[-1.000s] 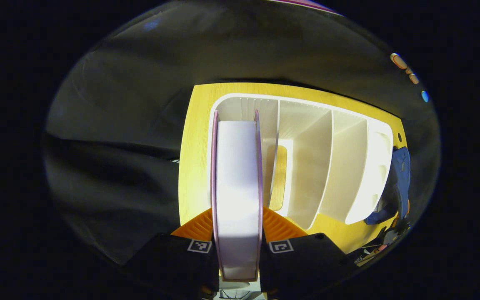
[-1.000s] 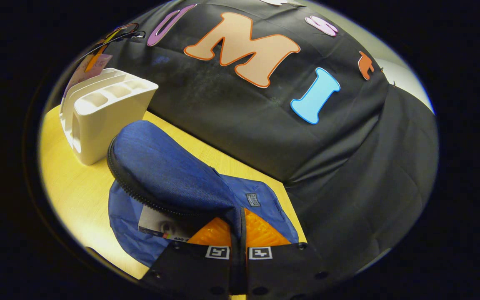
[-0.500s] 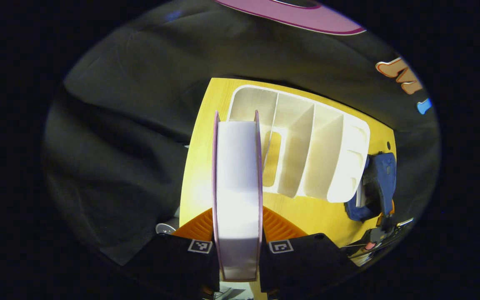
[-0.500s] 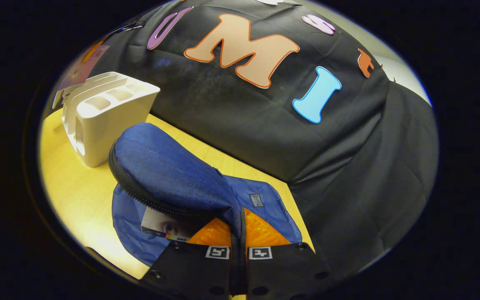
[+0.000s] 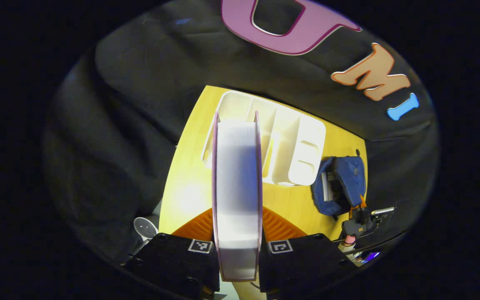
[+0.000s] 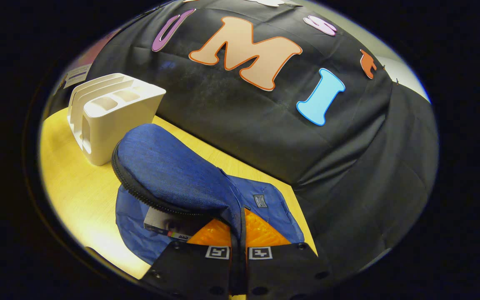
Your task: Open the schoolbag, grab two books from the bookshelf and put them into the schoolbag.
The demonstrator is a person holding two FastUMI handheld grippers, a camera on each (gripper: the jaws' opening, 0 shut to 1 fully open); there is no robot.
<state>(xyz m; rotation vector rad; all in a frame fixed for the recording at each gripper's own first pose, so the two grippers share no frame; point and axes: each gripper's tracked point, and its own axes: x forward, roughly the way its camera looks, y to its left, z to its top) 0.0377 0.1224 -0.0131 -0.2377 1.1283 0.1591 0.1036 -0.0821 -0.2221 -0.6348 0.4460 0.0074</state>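
Left gripper view: the left claw [image 5: 237,233] is clamped on a book [image 5: 237,196], held page-edge up above the yellow table [image 5: 190,196]. Beyond the book stands the white bookshelf [image 5: 290,146], with the blue schoolbag [image 5: 342,183] beside it. The right claw [image 6: 239,246] pinches the schoolbag's flap [image 6: 169,171], lifting it; another book [image 6: 165,223] lies inside. Black cloth [image 6: 348,175] walls the booth.

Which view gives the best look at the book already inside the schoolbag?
The right gripper view: the book sits close under the schoolbag flap. The left gripper view shows it far off, a pale sliver.
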